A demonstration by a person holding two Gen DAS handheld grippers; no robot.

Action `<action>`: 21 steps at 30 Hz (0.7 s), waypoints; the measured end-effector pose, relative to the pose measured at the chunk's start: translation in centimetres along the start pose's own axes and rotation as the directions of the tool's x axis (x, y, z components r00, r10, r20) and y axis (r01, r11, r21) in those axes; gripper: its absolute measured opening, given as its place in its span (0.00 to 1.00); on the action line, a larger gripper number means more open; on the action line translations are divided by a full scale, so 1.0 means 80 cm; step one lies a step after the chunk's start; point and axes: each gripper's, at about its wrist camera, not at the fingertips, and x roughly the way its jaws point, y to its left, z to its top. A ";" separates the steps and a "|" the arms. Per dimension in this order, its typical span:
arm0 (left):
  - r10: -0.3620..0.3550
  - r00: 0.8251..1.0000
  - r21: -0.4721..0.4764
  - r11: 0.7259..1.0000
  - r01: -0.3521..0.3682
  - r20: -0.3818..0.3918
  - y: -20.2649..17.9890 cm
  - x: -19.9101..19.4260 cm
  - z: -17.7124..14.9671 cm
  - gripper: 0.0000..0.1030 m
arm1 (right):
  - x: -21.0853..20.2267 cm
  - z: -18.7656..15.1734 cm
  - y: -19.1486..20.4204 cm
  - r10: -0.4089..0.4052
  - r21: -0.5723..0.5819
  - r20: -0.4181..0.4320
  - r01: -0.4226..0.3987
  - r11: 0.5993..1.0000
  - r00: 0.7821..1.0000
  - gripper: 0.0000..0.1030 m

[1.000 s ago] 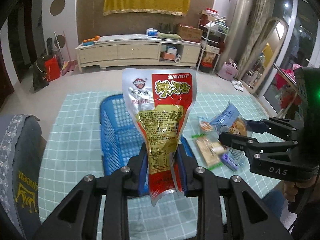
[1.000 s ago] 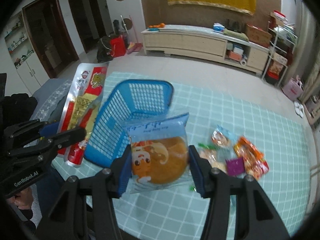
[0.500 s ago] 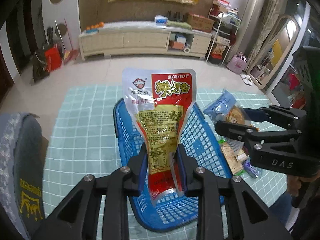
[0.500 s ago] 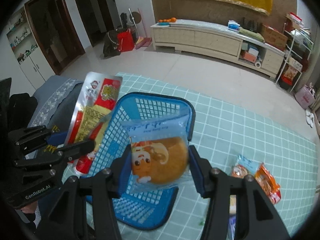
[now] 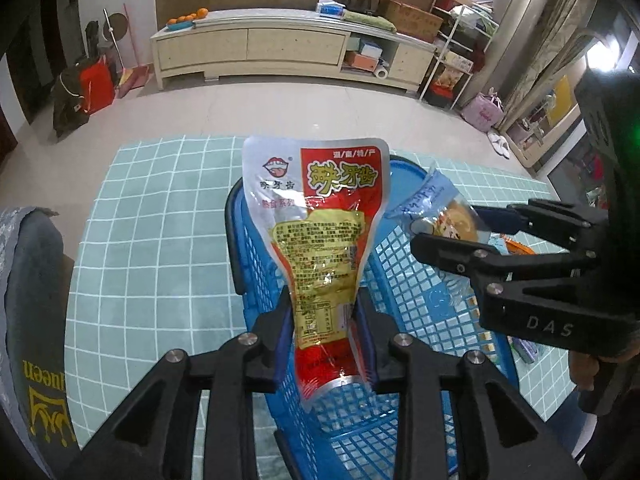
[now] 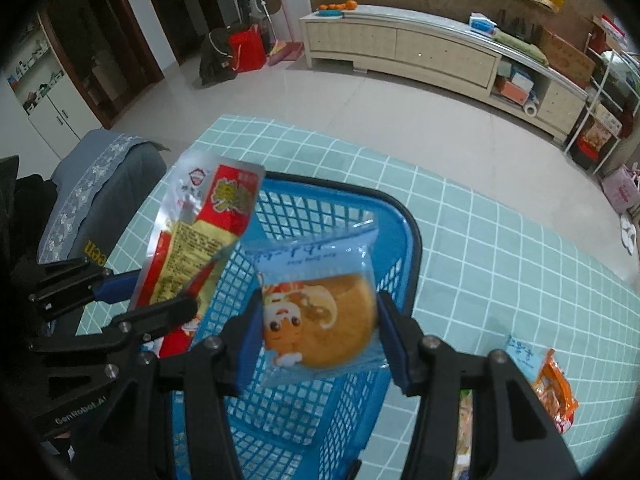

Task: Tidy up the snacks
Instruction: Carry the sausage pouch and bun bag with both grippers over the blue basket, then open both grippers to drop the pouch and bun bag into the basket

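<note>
My left gripper [image 5: 324, 320] pinches a red and silver snack packet [image 5: 320, 216] by its lower end, upright over the blue mesh basket [image 5: 400, 264]. Its jaws are opening slightly, with the pads still against the packet. My right gripper [image 6: 320, 320] is shut on a blue-wrapped round cake [image 6: 320, 320], held above the same basket [image 6: 412, 240]. In the right wrist view the left gripper [image 6: 152, 292] and its red packet [image 6: 200, 232] hang at the basket's left side. The left wrist view has the right gripper [image 5: 448, 226] with the cake [image 5: 440, 216] over the basket's right edge.
The basket stands on a table with a teal checked cloth [image 5: 152, 240]. Loose snacks lie to its right: an orange packet [image 6: 556, 396] and a small blue one [image 6: 520, 354]. A chair with a grey cover [image 6: 92, 184] sits at the table's left edge.
Both grippers have moved forward and down with their packets, from the basket's near side to over its inside. The basket now looks larger and closer in both views.
</note>
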 end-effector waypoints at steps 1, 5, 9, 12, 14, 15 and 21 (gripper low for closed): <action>-0.001 1.000 0.000 1.000 0.001 -0.003 0.001 0.002 0.000 0.27 | 0.001 0.001 0.001 -0.004 -0.004 -0.001 0.004 1.000 1.000 0.56; -0.013 1.000 -0.009 1.000 0.013 -0.014 0.003 0.008 0.001 0.33 | 0.009 0.005 0.002 -0.014 -0.005 -0.014 0.013 1.000 1.000 0.56; -0.012 1.000 -0.023 1.000 0.012 -0.009 0.009 0.008 0.003 0.45 | 0.008 0.011 -0.003 -0.019 0.007 -0.016 0.019 1.000 1.000 0.60; -0.017 1.000 -0.011 1.000 0.017 -0.006 0.006 0.005 0.000 0.50 | 0.006 0.014 -0.004 -0.033 0.019 -0.001 0.033 0.999 0.999 0.77; -0.018 1.000 -0.002 1.000 0.018 0.000 0.002 0.002 -0.002 0.62 | -0.001 0.013 -0.007 -0.063 0.028 0.014 0.063 0.998 0.998 0.81; 0.000 1.000 0.008 1.000 0.000 0.013 -0.001 -0.002 -0.003 0.63 | -0.004 0.011 -0.006 -0.067 0.027 0.017 0.066 0.997 0.998 0.84; 0.016 0.999 0.024 1.000 -0.018 0.050 -0.006 -0.019 -0.012 0.63 | -0.022 -0.007 -0.011 -0.081 0.046 0.023 0.079 0.996 0.996 0.86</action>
